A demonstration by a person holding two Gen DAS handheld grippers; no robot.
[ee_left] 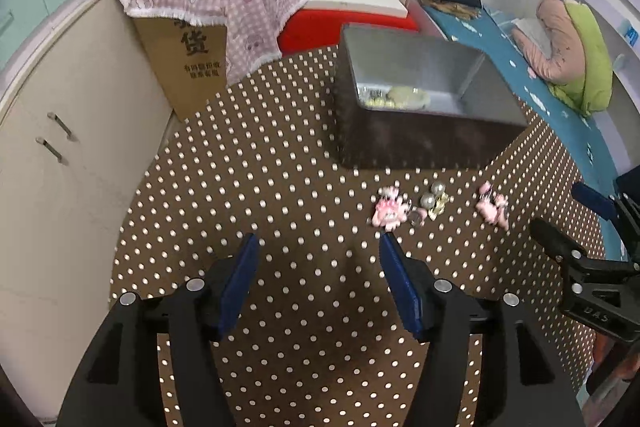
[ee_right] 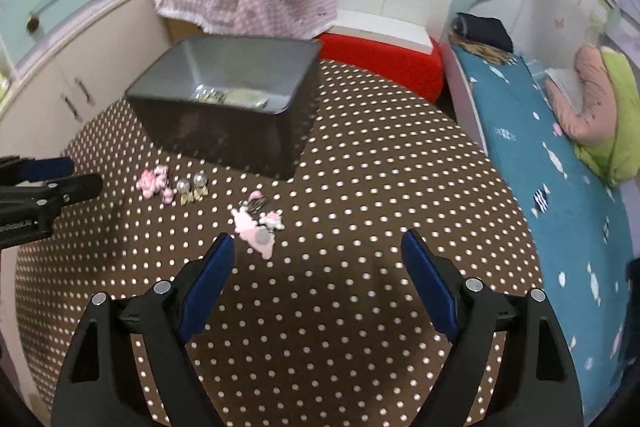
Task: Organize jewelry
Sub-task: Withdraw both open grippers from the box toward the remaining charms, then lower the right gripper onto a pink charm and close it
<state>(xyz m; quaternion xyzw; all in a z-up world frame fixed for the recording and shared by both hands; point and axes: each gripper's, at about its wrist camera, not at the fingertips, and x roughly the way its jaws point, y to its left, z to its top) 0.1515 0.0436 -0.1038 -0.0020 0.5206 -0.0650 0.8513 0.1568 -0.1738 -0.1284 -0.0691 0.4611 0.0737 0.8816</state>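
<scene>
Left gripper (ee_left: 318,243): jaws apart, nothing between them. Pink clip cluster (ee_left: 386,209) just ahead of its right jaw; pearl-and-gold pieces (ee_left: 433,201) beyond, to the right.

Right gripper (ee_right: 318,241): jaws spread wide, empty. Pink ornaments (ee_right: 258,227) just beside its left jaw.

Grey box (ee_right: 224,99): farther ahead on the dotted worktop (ee_right: 360,167), holding some jewelry.

Both wrist views look steeply down, sharing the dotted tabletop (ee_left: 280,187)

Left claw (ee_left: 316,247) and right claw (ee_right: 318,247) gape (both empty), angled downward.
</scene>
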